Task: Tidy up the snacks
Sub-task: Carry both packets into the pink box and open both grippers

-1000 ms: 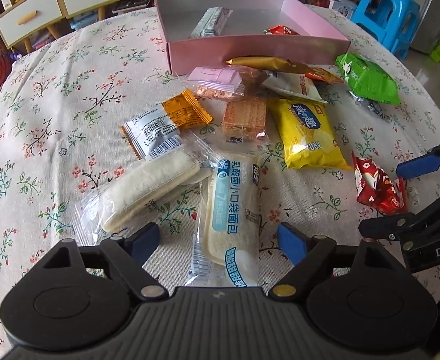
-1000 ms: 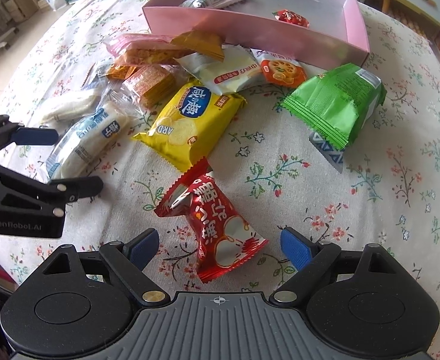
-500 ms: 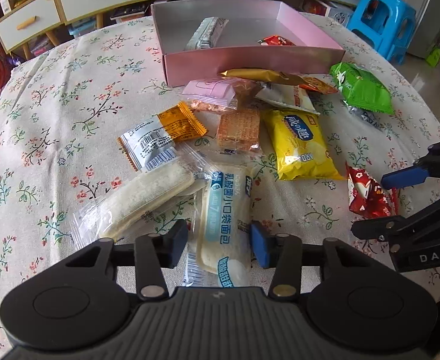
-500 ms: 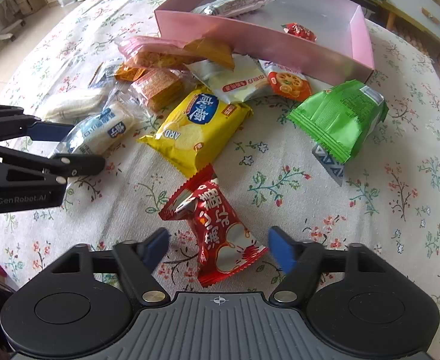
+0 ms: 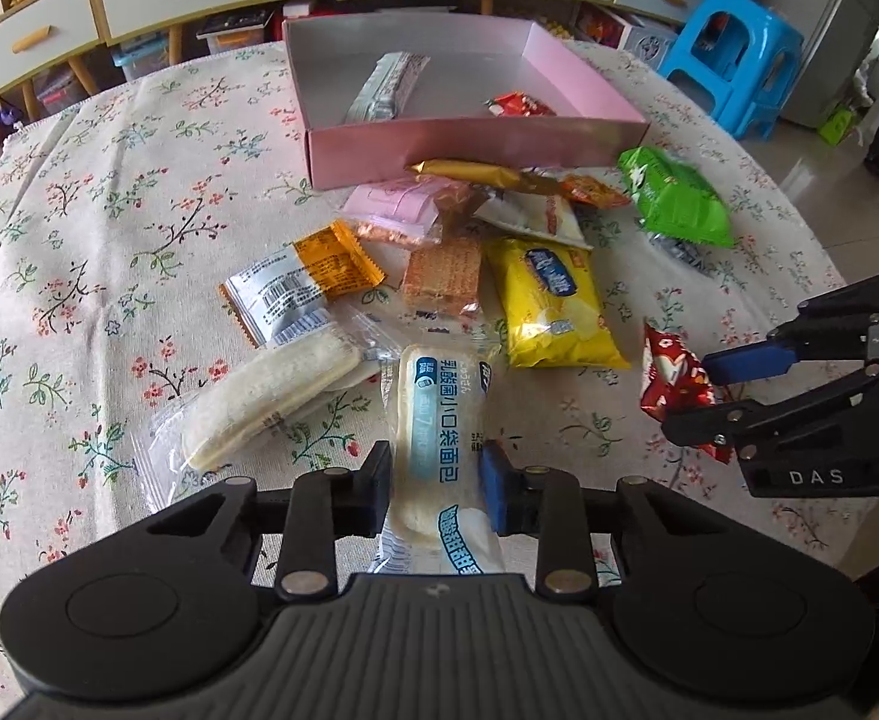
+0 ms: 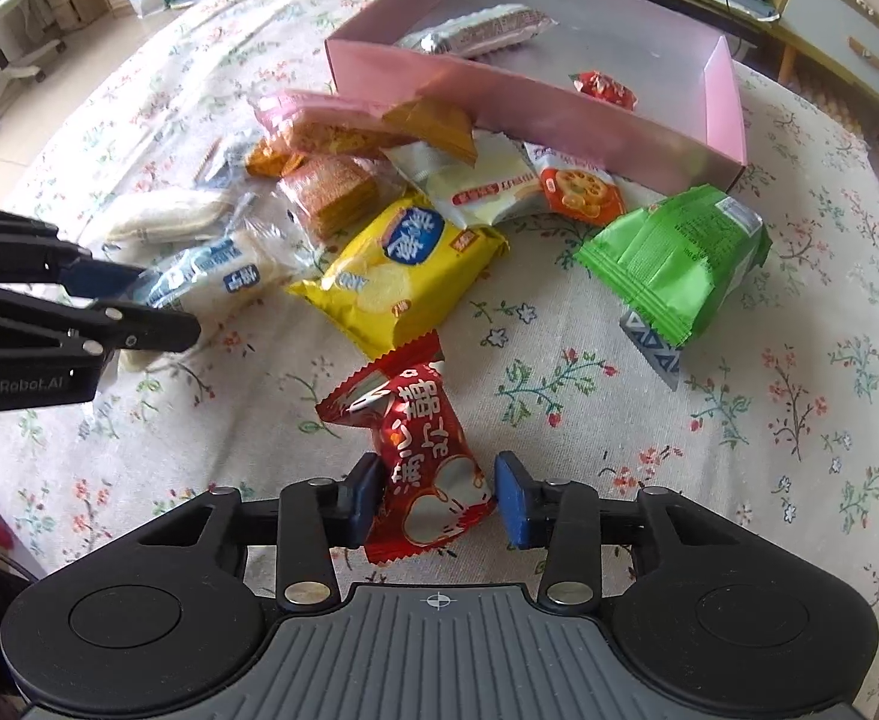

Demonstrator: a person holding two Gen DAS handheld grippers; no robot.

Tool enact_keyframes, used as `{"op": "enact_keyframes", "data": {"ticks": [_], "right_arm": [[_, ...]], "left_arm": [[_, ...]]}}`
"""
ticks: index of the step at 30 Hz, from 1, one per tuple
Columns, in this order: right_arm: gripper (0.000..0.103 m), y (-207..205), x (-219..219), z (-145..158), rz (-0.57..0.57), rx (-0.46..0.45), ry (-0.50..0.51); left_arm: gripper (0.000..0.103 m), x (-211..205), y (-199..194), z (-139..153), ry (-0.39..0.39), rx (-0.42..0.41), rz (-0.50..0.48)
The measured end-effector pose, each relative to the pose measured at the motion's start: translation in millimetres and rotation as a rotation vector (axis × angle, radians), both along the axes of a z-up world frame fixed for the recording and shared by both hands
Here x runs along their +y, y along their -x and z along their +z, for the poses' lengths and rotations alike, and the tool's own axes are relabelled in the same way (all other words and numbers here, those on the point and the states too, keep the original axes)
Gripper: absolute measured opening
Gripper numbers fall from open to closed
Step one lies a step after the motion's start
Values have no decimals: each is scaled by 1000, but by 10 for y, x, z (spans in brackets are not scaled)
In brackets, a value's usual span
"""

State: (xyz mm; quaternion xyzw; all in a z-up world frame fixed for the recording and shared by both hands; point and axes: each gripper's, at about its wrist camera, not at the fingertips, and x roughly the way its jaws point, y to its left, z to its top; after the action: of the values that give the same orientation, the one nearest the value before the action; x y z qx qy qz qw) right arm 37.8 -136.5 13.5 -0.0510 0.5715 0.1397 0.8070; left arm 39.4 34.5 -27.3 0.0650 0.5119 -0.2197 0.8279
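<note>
While both grippers point down short of box [image 5: 475,138]: left gripper [image 5: 436,480] clamps bread pack [image 5: 439,420], long axis boxward; right gripper [image 6: 436,495] closing on red packet [image 6: 424,450].

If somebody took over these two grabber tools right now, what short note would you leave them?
Left gripper: shut on the white bread pack with blue lettering, not lifted yet.
Right gripper: jaws closing around the red candy pack; the left pad touches it, the right pad looks just short.
Done: the pink box holds a silver wrapped bar and a small red candy.
Left: about ten snacks lie on the floral tablecloth, among them the yellow chip bag and green packet. Lift both packs into the box, then clear the rest.
</note>
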Motion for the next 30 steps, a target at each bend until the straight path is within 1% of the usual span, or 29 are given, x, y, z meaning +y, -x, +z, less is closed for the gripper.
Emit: {"op": "enact_keyframes", "data": {"ticks": [6, 11, 15, 19, 24, 27, 30], "right_arm": [[39, -60, -98, 247, -34, -39, -88], [39, -133, -184, 454, -64, -82, -157], [39, -228, -269, 555, -104, -97, -195], [39, -361, -390, 617, -166, -119, -224], [39, -514, -534, 633, -241, -151, -256], [39, -593, -636, 635, -282, -180, -290], [39, -713, -734, 621, -318, -217, -325]], "left_arm": [[27, -31, 73, 273, 66, -58, -40], [26, -117, 62, 377, 107, -83, -32], [26, -148, 23, 447, 141, -101, -28], [26, -142, -81, 512, 178, -126, -4], [26, -102, -251, 522, 225, -159, 29], [26, -83, -380, 505, 259, -165, 58], [26, -103, -527, 490, 273, -177, 85]]}}
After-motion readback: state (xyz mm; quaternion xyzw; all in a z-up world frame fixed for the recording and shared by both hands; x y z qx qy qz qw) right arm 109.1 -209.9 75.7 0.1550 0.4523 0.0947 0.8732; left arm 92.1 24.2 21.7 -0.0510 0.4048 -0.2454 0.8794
